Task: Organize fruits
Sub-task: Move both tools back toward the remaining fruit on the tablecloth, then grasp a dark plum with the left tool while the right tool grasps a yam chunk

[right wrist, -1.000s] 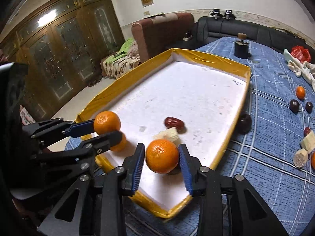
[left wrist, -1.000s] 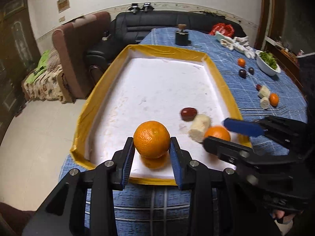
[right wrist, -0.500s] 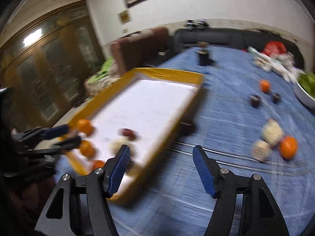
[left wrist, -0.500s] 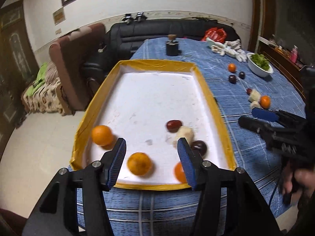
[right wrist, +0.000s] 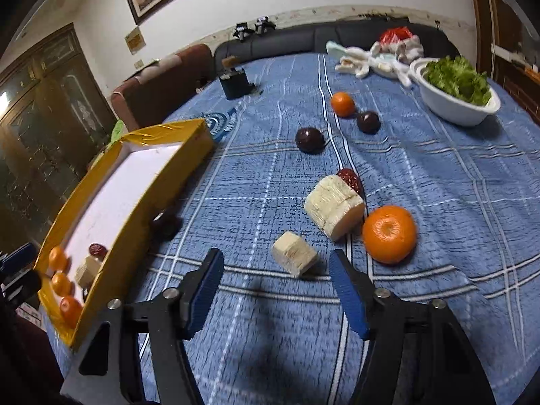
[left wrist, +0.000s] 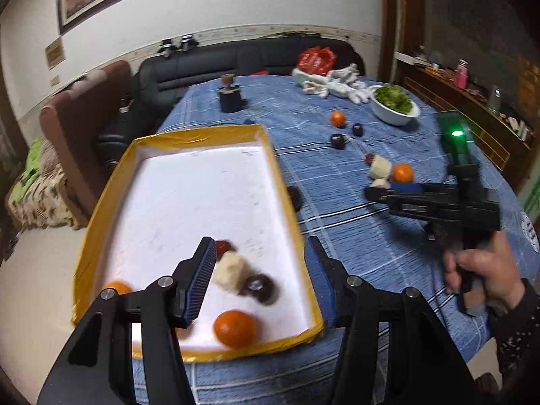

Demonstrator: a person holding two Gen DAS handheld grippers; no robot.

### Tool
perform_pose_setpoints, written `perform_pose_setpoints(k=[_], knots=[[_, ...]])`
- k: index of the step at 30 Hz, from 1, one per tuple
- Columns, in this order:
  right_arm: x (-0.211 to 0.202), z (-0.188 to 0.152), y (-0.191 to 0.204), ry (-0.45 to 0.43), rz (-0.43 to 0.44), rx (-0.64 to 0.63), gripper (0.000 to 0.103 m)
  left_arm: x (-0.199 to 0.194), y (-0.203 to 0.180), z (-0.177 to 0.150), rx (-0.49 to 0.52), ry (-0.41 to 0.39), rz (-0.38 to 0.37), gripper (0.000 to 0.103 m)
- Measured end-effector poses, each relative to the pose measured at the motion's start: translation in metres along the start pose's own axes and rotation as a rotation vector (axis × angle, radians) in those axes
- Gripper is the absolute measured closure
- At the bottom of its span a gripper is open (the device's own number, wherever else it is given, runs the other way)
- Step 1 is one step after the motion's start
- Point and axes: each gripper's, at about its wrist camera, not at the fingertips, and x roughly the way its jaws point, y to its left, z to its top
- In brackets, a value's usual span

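The right claw (right wrist: 275, 275) hangs released over the blue checked cloth (right wrist: 438, 175) of the desk, its two blue-padded fingers spread wide and pointing forward and slightly down. Just ahead of its gap lies a small pale cut chunk (right wrist: 294, 258), its long axis running from near right to far left. Just beyond it lies a larger pale chunk (right wrist: 334, 206), tilted the same way, with a red date (right wrist: 351, 177) touching its far end and a mandarin (right wrist: 389, 234) just beside it on the right, stem dimple facing the camera. Farther off sit two dark plums (right wrist: 309, 140) and another mandarin (right wrist: 342, 103), then a white bowl of greens (right wrist: 455, 101).

The left claw (left wrist: 261, 281) is also released and empty, fingers wide apart above the near end of the yellow-rimmed tray (left wrist: 287, 202). Inside the tray, between the fingers, lie a red date (left wrist: 225, 245), a pale chunk (left wrist: 231, 270) and a dark plum (left wrist: 260, 288), blurred, with a mandarin (left wrist: 236, 329) nearer the rim. From this view the right hand (left wrist: 486, 276) grips its tool's handle, the tool pointing left across the desk.
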Motion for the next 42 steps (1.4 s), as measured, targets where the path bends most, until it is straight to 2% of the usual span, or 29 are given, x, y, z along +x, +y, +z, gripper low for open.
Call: perform_pose_setpoints(k=[1, 2, 6, 12, 14, 16, 19, 22, 26, 28, 32, 37, 42], knots=[[0.005, 0.001, 0.000, 0.009, 0.002, 0.005, 0.054, 0.003, -0.002, 0.003, 0.011, 0.004, -0.012, 0.050], [0.010, 0.001, 0.000, 0.019, 0.001, 0.010, 0.054, 0.007, -0.006, 0.007, 0.027, 0.010, -0.023, 0.050], [0.013, 0.005, 0.001, 0.020, -0.030, -0.013, 0.072, 0.023, -0.024, 0.020, 0.091, 0.042, -0.059, 0.062], [-0.002, -0.006, -0.020, 0.019, 0.034, 0.030, 0.072, 0.057, -0.058, 0.045, 0.156, 0.119, -0.136, 0.077], [-0.009, -0.010, -0.029, 0.026, 0.062, 0.052, 0.072, 0.075, -0.069, 0.056, 0.192, 0.170, -0.183, 0.078], [-0.015, -0.015, -0.036, 0.030, 0.081, 0.067, 0.071, 0.095, -0.078, 0.063, 0.228, 0.241, -0.260, 0.078], [-0.018, -0.017, -0.043, 0.033, 0.113, 0.087, 0.071, 0.123, -0.084, 0.065, 0.258, 0.325, -0.283, 0.078], [-0.018, -0.017, -0.043, 0.032, 0.113, 0.085, 0.071, 0.137, -0.069, 0.059, 0.242, 0.364, -0.234, 0.078], [-0.018, -0.017, -0.044, 0.031, 0.116, 0.083, 0.071, 0.129, -0.039, 0.060, 0.186, 0.323, -0.237, 0.086], [-0.017, -0.017, -0.043, 0.029, 0.115, 0.078, 0.071, 0.128, -0.035, 0.059, 0.202, 0.316, -0.224, 0.086], [-0.017, -0.016, -0.042, 0.028, 0.113, 0.074, 0.071, 0.131, -0.037, 0.059, 0.294, 0.286, -0.137, 0.086], [-0.017, -0.016, -0.042, 0.026, 0.112, 0.072, 0.071, 0.128, -0.028, 0.068, 0.267, 0.276, -0.125, 0.086], [-0.017, -0.017, -0.041, 0.026, 0.107, 0.065, 0.071, 0.124, -0.039, 0.071, 0.330, 0.253, -0.054, 0.085]])
